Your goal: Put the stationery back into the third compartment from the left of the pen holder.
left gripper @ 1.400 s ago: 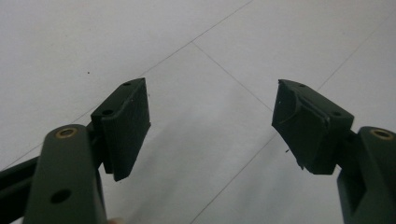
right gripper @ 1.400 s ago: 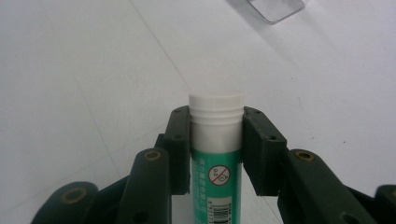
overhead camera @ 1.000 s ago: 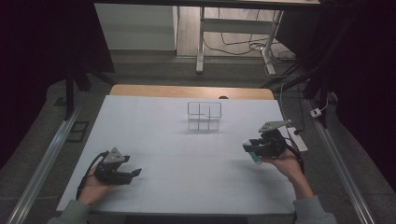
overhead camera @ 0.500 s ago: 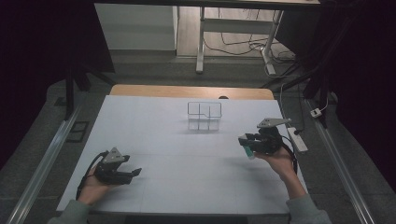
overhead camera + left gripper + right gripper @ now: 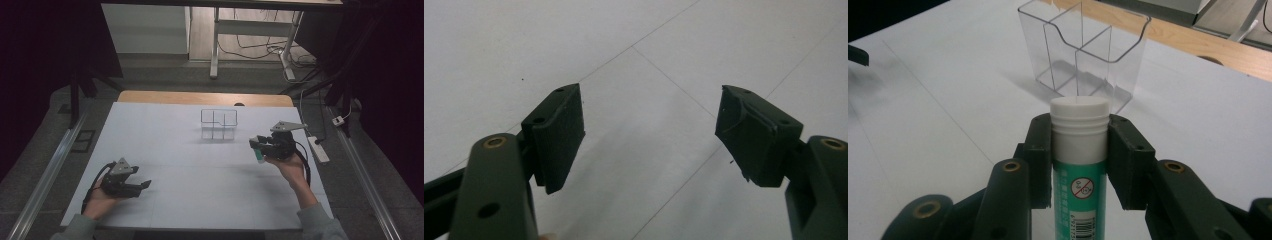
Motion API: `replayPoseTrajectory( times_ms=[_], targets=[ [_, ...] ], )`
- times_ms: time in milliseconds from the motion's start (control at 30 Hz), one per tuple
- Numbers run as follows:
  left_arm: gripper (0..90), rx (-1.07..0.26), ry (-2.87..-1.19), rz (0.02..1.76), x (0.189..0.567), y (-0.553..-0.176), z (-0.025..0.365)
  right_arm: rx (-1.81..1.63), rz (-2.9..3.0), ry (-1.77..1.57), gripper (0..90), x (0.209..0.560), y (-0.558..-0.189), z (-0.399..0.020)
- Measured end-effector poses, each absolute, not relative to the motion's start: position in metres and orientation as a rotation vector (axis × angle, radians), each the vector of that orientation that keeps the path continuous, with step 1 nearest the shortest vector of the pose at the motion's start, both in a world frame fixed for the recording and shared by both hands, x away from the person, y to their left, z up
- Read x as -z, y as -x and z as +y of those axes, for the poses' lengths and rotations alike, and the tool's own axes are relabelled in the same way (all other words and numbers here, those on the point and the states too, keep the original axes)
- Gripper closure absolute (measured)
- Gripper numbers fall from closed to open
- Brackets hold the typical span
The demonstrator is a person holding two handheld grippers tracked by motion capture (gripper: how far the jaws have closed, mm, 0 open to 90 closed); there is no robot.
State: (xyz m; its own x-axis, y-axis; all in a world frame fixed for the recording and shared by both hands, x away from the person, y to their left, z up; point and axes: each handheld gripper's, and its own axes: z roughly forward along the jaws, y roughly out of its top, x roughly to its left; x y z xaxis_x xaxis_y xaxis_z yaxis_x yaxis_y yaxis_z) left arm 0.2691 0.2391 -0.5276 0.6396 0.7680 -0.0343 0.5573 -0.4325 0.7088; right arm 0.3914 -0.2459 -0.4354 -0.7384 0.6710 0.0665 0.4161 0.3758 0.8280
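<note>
A clear plastic organiser (image 5: pixel 218 123) with several compartments stands toward the back of the white table (image 5: pixel 180 150); it is empty in the right gripper view (image 5: pixel 1083 50). My right gripper (image 5: pixel 258 145) is held above the table to the organiser's right, shut on a green tube with a white cap (image 5: pixel 1079 150), cap pointing toward the organiser. The tube (image 5: pixel 258 154) hangs tilted from the jaws. My left gripper (image 5: pixel 145 186) rests low near the front left corner, open, with bare table between its pads (image 5: pixel 559 132).
A white power strip (image 5: pixel 318 149) lies by the table's right edge. A wooden strip (image 5: pixel 205 97) borders the far edge. Metal rails (image 5: pixel 45 175) run along both sides. Desk legs and cables (image 5: pixel 260 50) stand on the floor beyond.
My right gripper has carried the tube forward and to the left, toward the organiser. The left gripper has stayed in place.
</note>
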Motion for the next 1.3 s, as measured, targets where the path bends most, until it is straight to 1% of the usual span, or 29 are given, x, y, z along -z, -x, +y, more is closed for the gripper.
replayPoseTrajectory(
  times_ms=[1300],
  targets=[
    [27.5,-0.397,-2.147,1.035,0.527,-0.269,0.241,-1.492,2.176,-0.935,64.6,0.415,-0.415,-0.207]
  ],
)
